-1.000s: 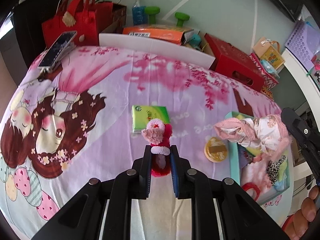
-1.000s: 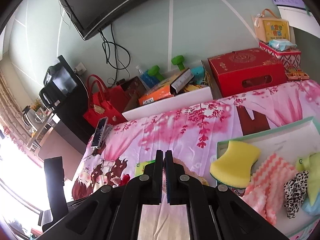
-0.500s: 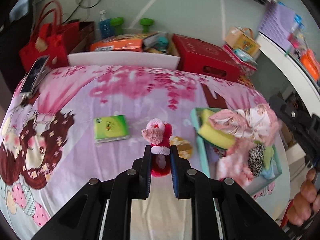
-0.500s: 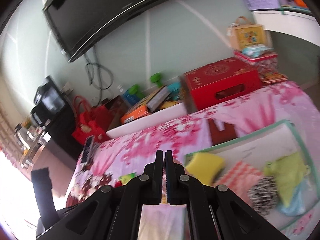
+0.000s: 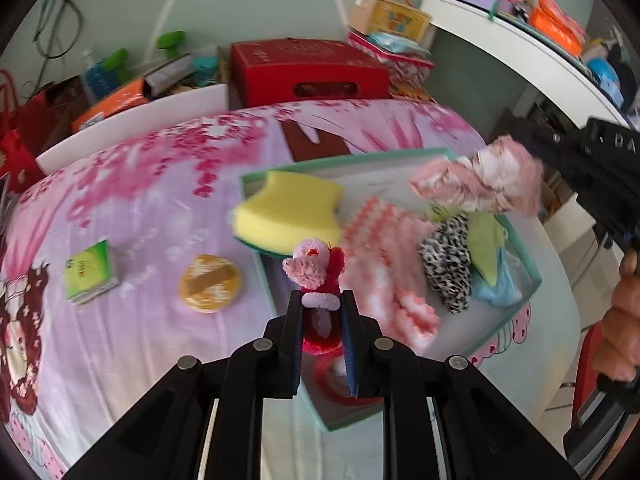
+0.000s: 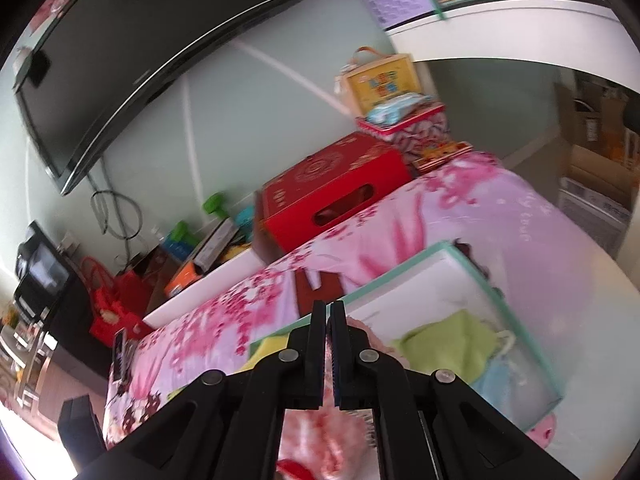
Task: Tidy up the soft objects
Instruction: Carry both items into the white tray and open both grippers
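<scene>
My left gripper (image 5: 320, 300) is shut on a small pink and red plush toy (image 5: 316, 270) and holds it over the near left edge of the teal-rimmed white tray (image 5: 532, 276). The tray holds a yellow sponge (image 5: 286, 212), a pink-white knit cloth (image 5: 384, 256), a leopard-print piece (image 5: 446, 260) and green and blue cloths. My right gripper (image 6: 329, 316) is shut on a pink floral cloth (image 5: 480, 184) and holds it above the tray's right side. In the right wrist view the cloth is mostly hidden behind the jaws.
A green tissue pack (image 5: 90, 272) and a round orange puff (image 5: 209, 282) lie on the pink bedsheet left of the tray. A red box (image 5: 308, 72) and clutter stand behind the bed. A white shelf (image 5: 520, 40) is at the right.
My left gripper has swung right with the plush toy, from above the tissue pack to the tray's edge. My right gripper has moved with the cloth over the tray.
</scene>
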Demonstrator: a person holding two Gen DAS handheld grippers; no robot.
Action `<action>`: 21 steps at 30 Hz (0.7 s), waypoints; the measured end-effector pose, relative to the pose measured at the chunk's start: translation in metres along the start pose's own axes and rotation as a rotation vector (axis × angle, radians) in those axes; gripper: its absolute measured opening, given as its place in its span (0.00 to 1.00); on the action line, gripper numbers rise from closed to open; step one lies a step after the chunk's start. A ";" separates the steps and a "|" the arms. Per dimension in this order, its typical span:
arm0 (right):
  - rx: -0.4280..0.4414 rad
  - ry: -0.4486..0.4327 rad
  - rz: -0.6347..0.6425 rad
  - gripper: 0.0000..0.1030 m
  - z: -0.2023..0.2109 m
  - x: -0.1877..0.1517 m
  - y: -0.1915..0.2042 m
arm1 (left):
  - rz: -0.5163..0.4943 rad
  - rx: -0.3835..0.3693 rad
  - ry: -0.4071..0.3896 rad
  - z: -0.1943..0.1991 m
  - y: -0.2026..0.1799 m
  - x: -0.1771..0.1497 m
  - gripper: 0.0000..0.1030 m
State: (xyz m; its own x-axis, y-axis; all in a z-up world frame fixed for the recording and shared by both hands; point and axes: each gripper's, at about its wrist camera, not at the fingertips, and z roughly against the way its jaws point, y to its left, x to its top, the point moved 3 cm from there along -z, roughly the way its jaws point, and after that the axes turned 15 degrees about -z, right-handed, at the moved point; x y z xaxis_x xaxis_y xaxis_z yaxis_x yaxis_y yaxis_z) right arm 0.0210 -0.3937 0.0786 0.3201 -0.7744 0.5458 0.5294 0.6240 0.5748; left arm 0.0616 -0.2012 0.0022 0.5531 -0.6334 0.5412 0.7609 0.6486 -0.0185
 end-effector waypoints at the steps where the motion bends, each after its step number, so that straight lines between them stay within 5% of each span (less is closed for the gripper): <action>1: -0.005 -0.010 -0.014 0.02 0.001 0.003 -0.006 | -0.008 -0.005 -0.001 -0.002 -0.004 0.001 0.17; 8: -0.039 -0.013 -0.034 0.02 -0.003 0.008 -0.022 | -0.043 -0.017 -0.003 -0.020 -0.019 0.003 0.17; 21: -0.222 0.207 -0.050 0.02 -0.056 -0.026 -0.057 | -0.057 0.010 0.066 -0.046 -0.017 -0.008 0.18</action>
State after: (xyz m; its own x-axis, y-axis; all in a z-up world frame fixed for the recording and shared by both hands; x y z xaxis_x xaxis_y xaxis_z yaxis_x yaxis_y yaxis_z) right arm 0.0271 -0.4150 -0.0024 0.4308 -0.8227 0.3710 0.7000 0.5640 0.4380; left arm 0.0596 -0.2270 -0.0401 0.5302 -0.6959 0.4844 0.7886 0.6146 0.0198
